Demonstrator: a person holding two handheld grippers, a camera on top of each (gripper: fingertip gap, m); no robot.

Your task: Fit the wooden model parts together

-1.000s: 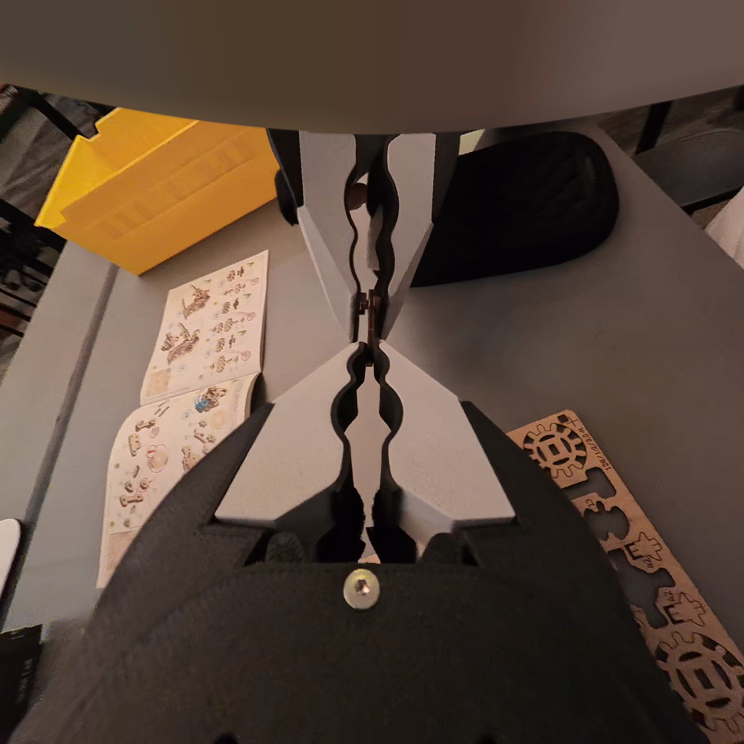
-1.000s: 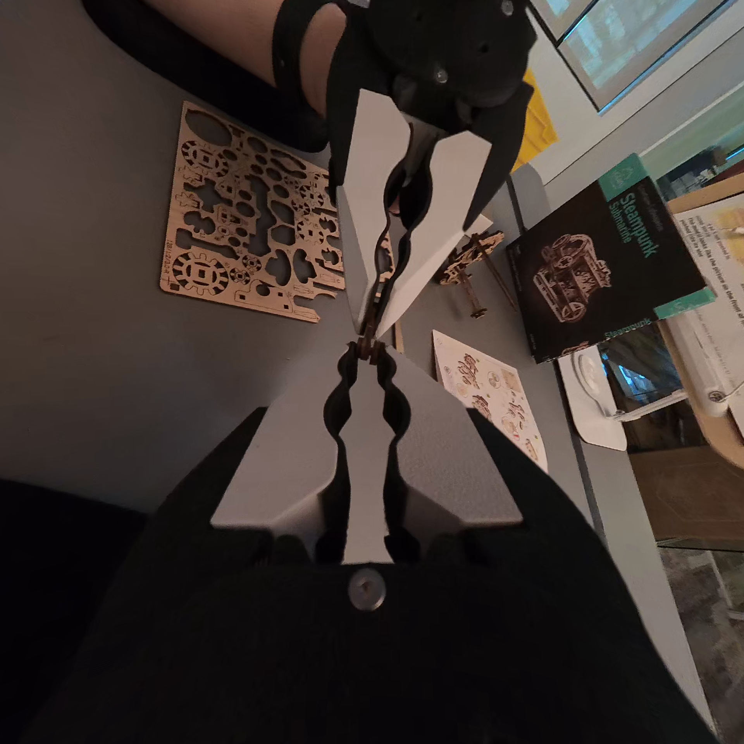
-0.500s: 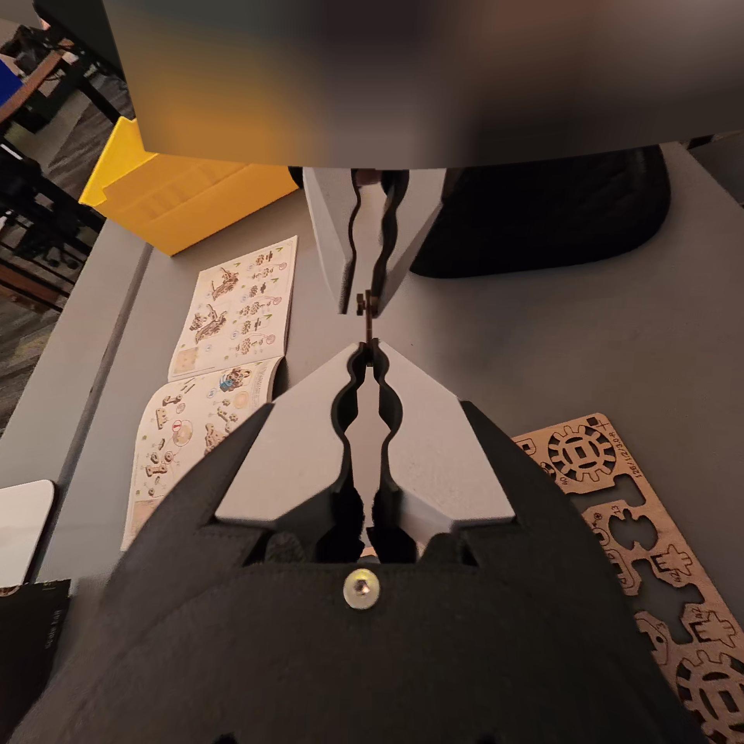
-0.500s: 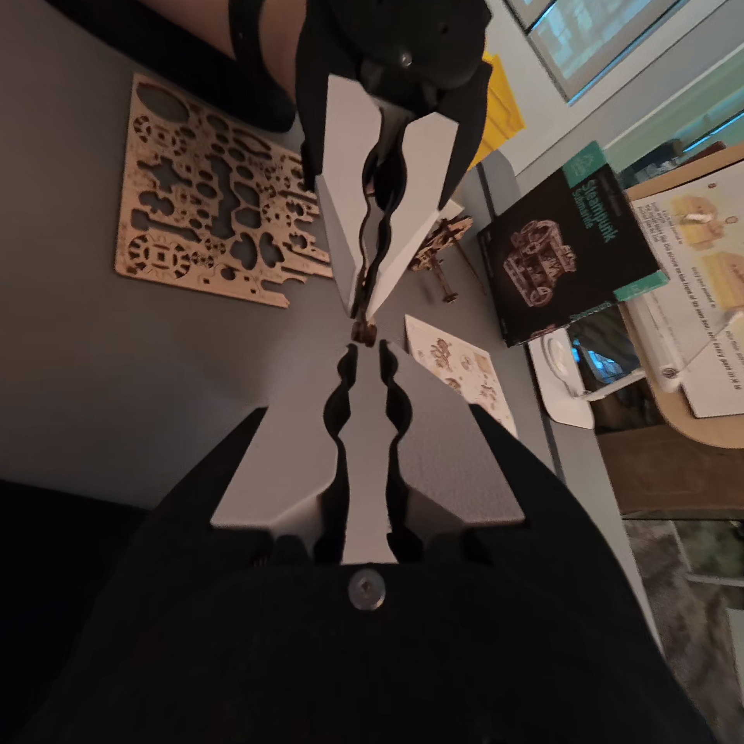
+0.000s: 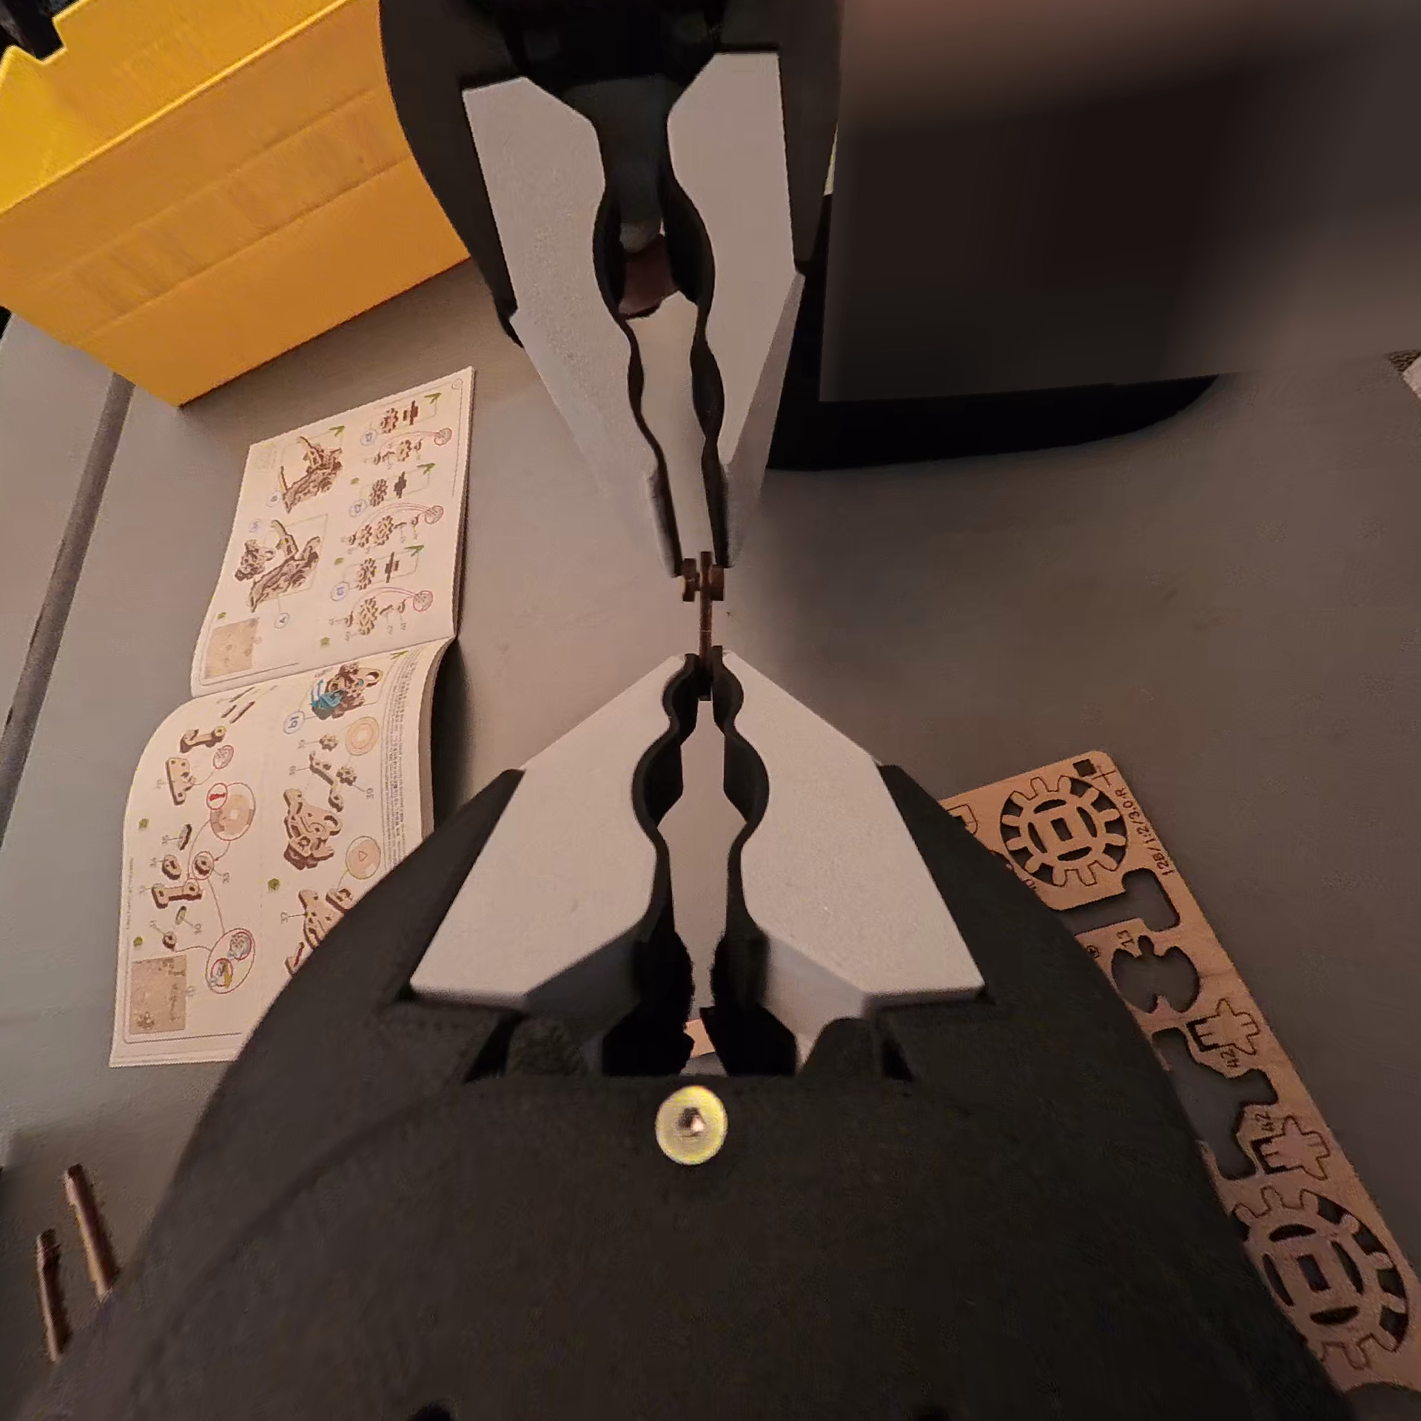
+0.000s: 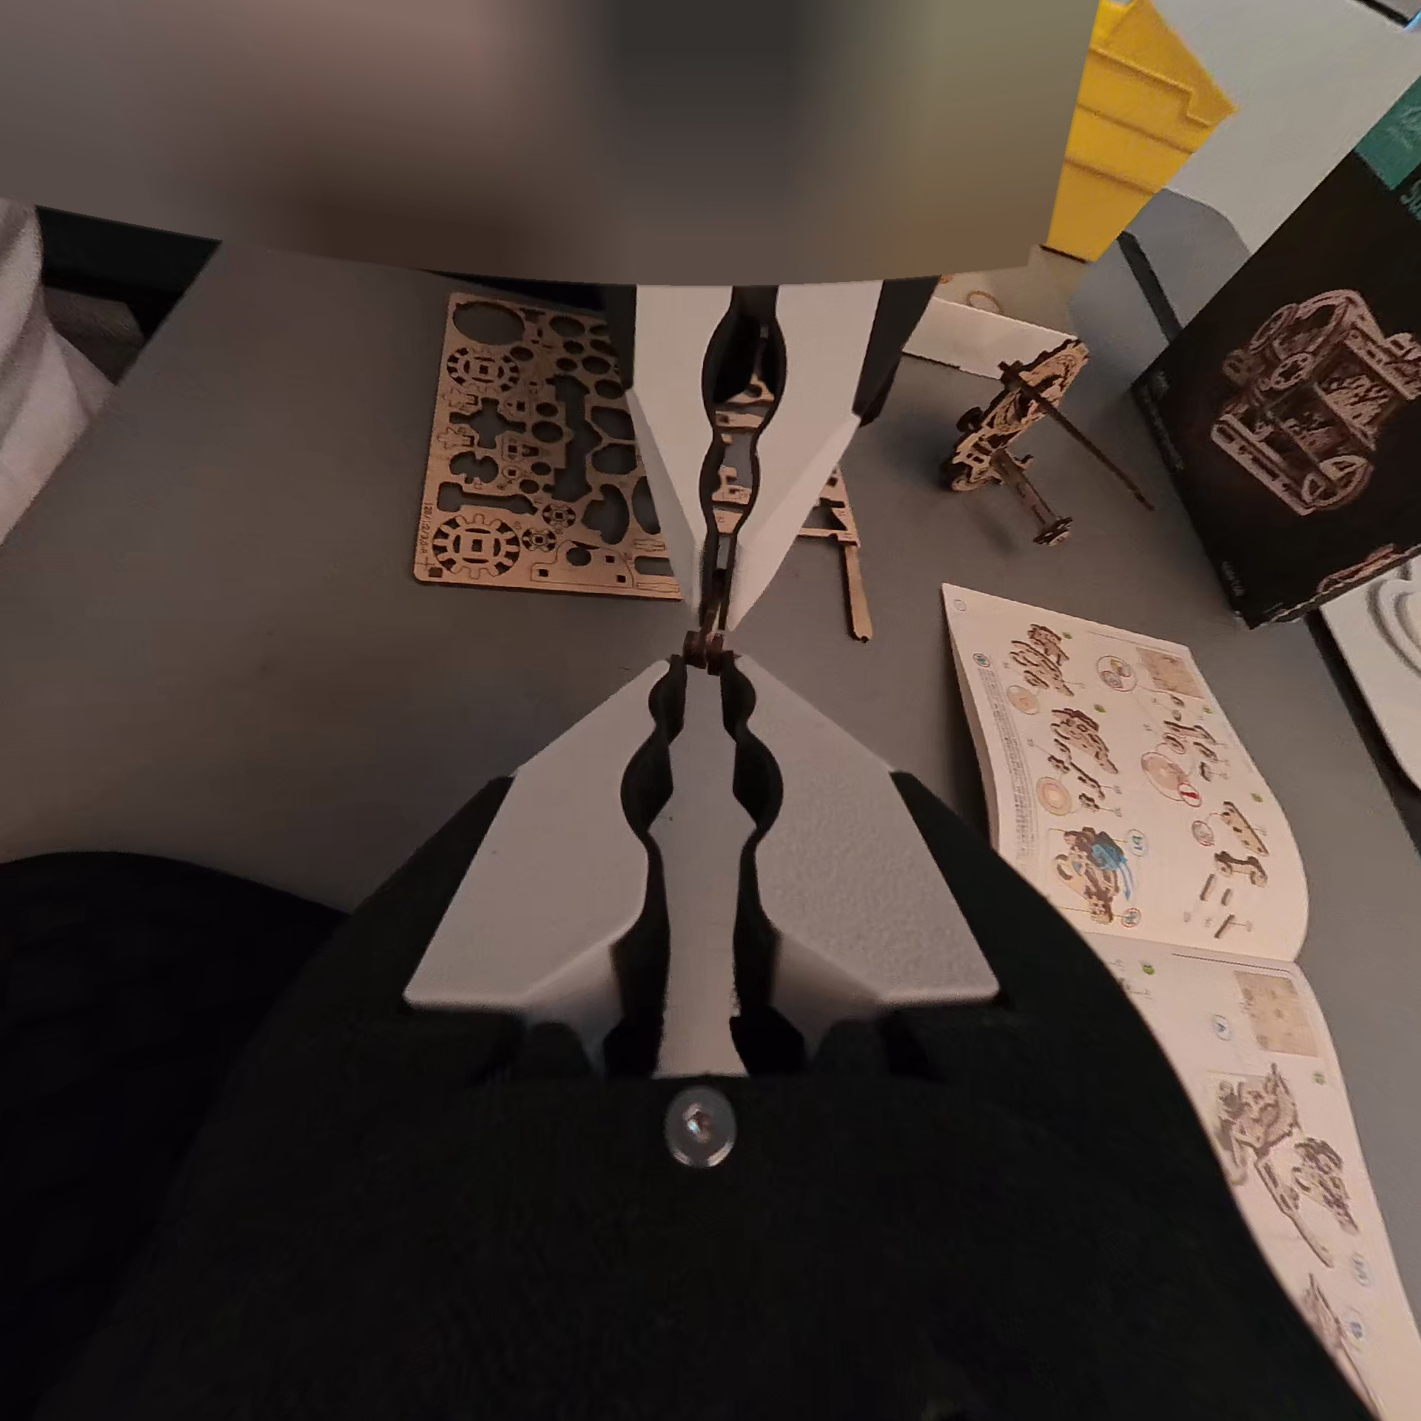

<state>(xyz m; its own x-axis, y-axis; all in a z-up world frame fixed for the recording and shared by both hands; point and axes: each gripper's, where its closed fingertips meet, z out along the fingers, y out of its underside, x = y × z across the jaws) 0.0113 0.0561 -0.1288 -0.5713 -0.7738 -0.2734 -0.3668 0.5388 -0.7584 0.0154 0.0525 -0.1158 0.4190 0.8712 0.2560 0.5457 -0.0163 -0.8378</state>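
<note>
My left gripper (image 5: 701, 677) is shut on a thin flat wooden part (image 5: 703, 634) that sticks out forward from its tips. My right gripper (image 5: 701, 565) comes from the top of the left wrist view, tip to tip with the left one. It is shut on a small cross-shaped wooden part (image 5: 701, 588), and the thin part's end meets that part. In the right wrist view my right gripper (image 6: 703, 663) pinches the small part (image 6: 701, 648), and the left gripper (image 6: 715, 607) points at it from above. Both are held above the grey table (image 5: 1076, 577).
A laser-cut wooden sheet (image 5: 1130, 946) (image 6: 600, 577) lies flat, with an open instruction booklet (image 5: 338, 523) (image 6: 1115, 769) beside it. A yellow bin (image 5: 192, 231) stands at the table edge. A part-built wooden model (image 6: 1007, 430) and a black box (image 6: 1307, 400) stand beyond. Two dark pins (image 5: 88, 1230) lie near. My two grippers' fingertips are within a few centimetres of each other.
Both grippers have tilted to look more down at the table. The gap between the two pairs of tips has widened a little, with the parts still between them.
</note>
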